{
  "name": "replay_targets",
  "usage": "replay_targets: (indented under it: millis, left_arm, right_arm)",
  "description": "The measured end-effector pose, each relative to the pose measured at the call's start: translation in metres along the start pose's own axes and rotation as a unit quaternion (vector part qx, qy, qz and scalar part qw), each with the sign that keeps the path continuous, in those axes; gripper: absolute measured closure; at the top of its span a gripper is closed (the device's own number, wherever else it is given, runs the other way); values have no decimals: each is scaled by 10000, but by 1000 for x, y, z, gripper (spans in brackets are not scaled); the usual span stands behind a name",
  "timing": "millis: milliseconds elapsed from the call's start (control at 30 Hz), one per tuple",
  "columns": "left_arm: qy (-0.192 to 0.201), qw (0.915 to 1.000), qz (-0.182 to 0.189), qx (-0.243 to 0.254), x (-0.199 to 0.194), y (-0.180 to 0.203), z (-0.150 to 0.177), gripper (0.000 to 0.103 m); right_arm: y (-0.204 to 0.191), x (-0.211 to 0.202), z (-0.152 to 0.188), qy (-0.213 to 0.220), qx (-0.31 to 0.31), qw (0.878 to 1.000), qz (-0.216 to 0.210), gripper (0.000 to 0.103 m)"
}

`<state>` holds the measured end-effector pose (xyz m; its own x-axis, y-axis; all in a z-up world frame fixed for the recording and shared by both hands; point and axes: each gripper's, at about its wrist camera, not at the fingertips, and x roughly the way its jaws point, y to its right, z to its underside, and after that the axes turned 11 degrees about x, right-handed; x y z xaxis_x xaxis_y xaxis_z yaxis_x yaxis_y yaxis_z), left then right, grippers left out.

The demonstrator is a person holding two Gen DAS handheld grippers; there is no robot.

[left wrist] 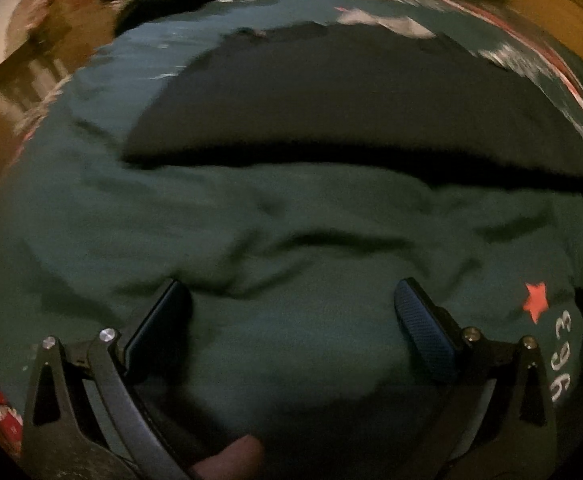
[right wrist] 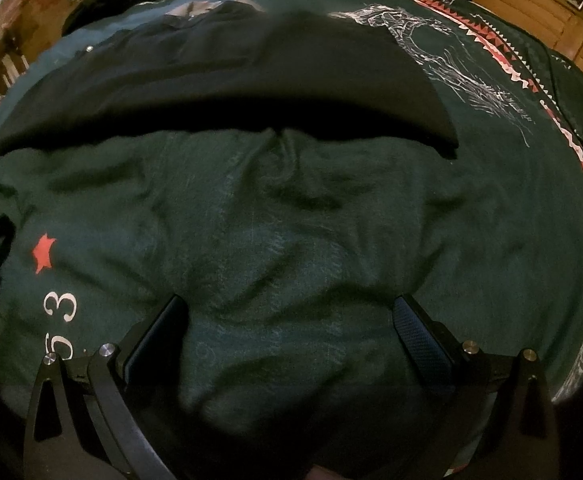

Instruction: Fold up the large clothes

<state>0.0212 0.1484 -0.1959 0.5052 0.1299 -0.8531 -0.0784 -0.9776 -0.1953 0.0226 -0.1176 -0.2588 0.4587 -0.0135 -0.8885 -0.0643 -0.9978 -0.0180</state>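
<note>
Left wrist view, from the left edge: wooden floor and blurred furniture (left wrist: 31, 64) at upper left, out of the work. Lower centre filled by rumpled dark green cloth (left wrist: 275, 232), likely the large garment spread flat so a fold line can be chosen; hard to tell from the patterned green cover (left wrist: 531, 52) beneath it. Above it, across the middle, a black garment (left wrist: 351, 112) lying flat with a straight near edge, seemingly already folded and parked out of the way. Left gripper (left wrist: 291, 308) low in frame, fingers spread wide, nothing between them, poised over the green cloth. Red star (left wrist: 535, 300) and white numerals at lower right, probably a print on the green piece.

Right wrist view, from the left: same red star (right wrist: 43, 252) at lower left, so both tools side by side over one cloth (right wrist: 291, 240). Black garment (right wrist: 231, 84) again across the top. Right gripper (right wrist: 291, 328) also parted and empty. White drawing and red-white border (right wrist: 503, 52) on the cover at upper right.
</note>
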Motion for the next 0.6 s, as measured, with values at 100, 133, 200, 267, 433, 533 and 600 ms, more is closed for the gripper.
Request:
replay_targets:
  millis: [100, 133, 200, 267, 433, 533, 600]
  left_arm:
    - [-8, 9992, -124, -370, 3, -28, 1, 0]
    - [-31, 9988, -127, -473, 7, -37, 2, 0]
    - [-163, 9976, -119, -669, 16, -52, 7, 0]
    - [-249, 9957, 76, -888, 29, -65, 14, 0]
    - [12, 9973, -38, -739, 29, -59, 18, 0]
    - [86, 9970, -45, -765, 30, -60, 19, 0]
    - [58, 9970, -39, -774, 28, -57, 17, 0]
  right_arm:
    - [-1, -1, 1, 7, -30, 10000, -7, 0]
    - [0, -1, 0, 0, -49, 10000, -17, 0]
    - [0, -2, 1, -13, -94, 9999, -53, 0]
    - [1, -2, 2, -15, -162, 9998, -79, 0]
    - [2, -2, 2, -20, -202, 9997, -95, 0]
    - [1, -1, 2, -23, -204, 9998, -64, 0]
    - [2, -2, 2, -10, -185, 9998, -63, 0]
